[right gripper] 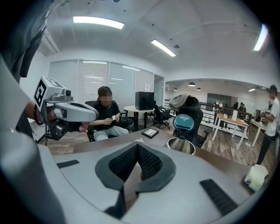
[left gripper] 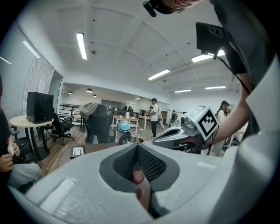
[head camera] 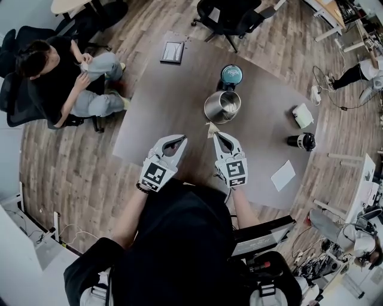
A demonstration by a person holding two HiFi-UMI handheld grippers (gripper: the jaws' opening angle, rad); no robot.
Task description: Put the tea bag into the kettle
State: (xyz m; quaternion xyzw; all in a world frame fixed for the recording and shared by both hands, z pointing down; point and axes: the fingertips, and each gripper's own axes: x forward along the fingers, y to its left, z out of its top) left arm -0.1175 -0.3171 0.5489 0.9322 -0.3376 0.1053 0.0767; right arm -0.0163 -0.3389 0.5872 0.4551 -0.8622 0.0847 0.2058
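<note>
The open steel kettle (head camera: pixel 222 106) stands mid-table with its teal lid (head camera: pixel 231 74) tipped back behind it. My right gripper (head camera: pixel 216 134) is just short of the kettle's near side, shut on the small pale tea bag (head camera: pixel 211 127), which pokes out at its tips. In the right gripper view a white scrap of the tea bag (right gripper: pixel 138 141) shows above the closed jaws, with the kettle (right gripper: pixel 181 145) ahead to the right. My left gripper (head camera: pixel 182 138) hovers beside it to the left, shut and holding nothing. It sees the right gripper (left gripper: pixel 183 133) at its right.
On the dark table (head camera: pixel 149 119) lie a framed tablet (head camera: pixel 172 52) at the far edge, a white-green packet (head camera: pixel 303 115), a black cup (head camera: pixel 301 141) and a white sheet (head camera: pixel 283 175) to the right. A seated person (head camera: pixel 54 77) is at the left and office chairs (head camera: pixel 230 18) stand beyond.
</note>
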